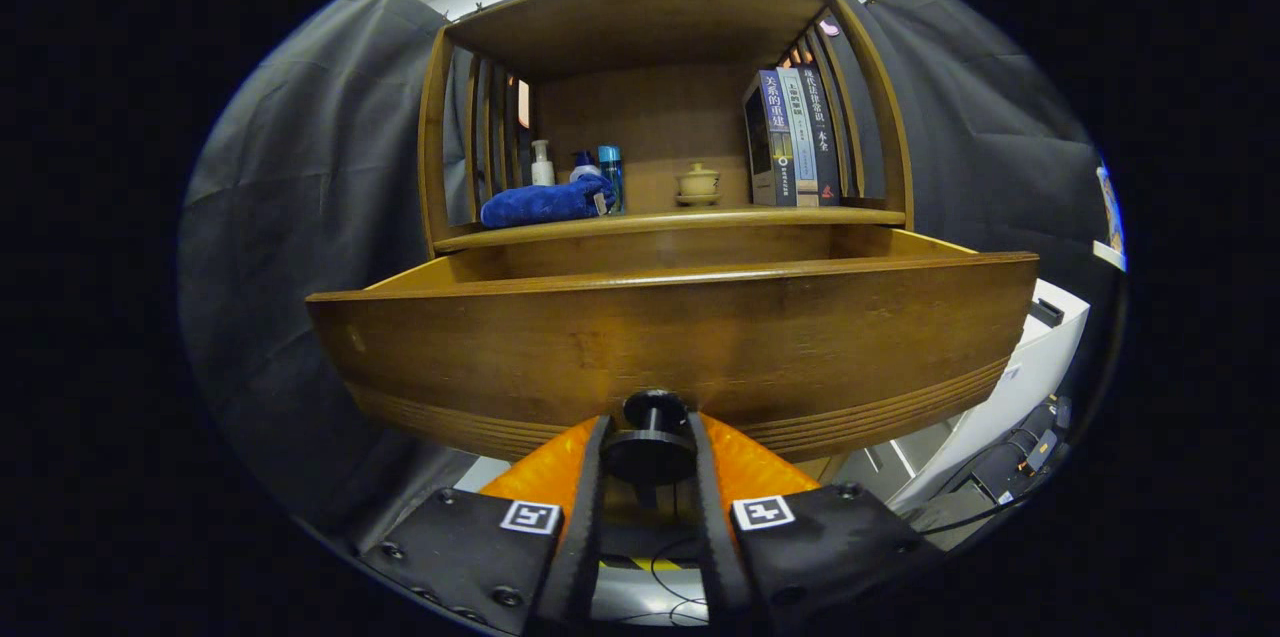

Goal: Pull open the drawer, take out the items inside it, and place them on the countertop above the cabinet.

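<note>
Both fingers (pixel 590 477) of the gripper (pixel 648 437) clamp the black knob (pixel 650 429) on the pulled-out drawer (pixel 680 347), whose front hides its contents.

Dim booth, lit from above; strong fisheye edge warp.

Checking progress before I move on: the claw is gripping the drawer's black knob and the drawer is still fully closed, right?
Not quite. The claw does grip the black knob, but the gripper view shows the drawer pulled out, its front well forward of the cabinet.
</note>
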Action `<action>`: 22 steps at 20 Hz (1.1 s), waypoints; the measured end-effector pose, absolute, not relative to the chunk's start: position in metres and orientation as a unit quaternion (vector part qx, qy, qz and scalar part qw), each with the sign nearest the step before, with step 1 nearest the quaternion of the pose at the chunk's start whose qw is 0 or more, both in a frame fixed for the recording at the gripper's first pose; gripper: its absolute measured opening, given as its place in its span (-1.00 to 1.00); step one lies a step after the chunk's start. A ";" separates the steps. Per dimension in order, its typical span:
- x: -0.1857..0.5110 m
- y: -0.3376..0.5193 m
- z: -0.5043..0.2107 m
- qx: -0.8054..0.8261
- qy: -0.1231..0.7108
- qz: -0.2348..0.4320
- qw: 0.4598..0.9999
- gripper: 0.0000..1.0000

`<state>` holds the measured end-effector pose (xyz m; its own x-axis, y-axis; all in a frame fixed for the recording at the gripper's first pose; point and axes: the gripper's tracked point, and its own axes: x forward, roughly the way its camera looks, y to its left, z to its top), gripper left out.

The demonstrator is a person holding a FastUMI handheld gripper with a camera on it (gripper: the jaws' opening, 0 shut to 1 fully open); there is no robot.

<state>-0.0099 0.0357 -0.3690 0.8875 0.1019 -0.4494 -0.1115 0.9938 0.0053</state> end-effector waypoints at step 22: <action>0.151 0.059 -0.284 -0.105 0.436 0.116 0.886 0.98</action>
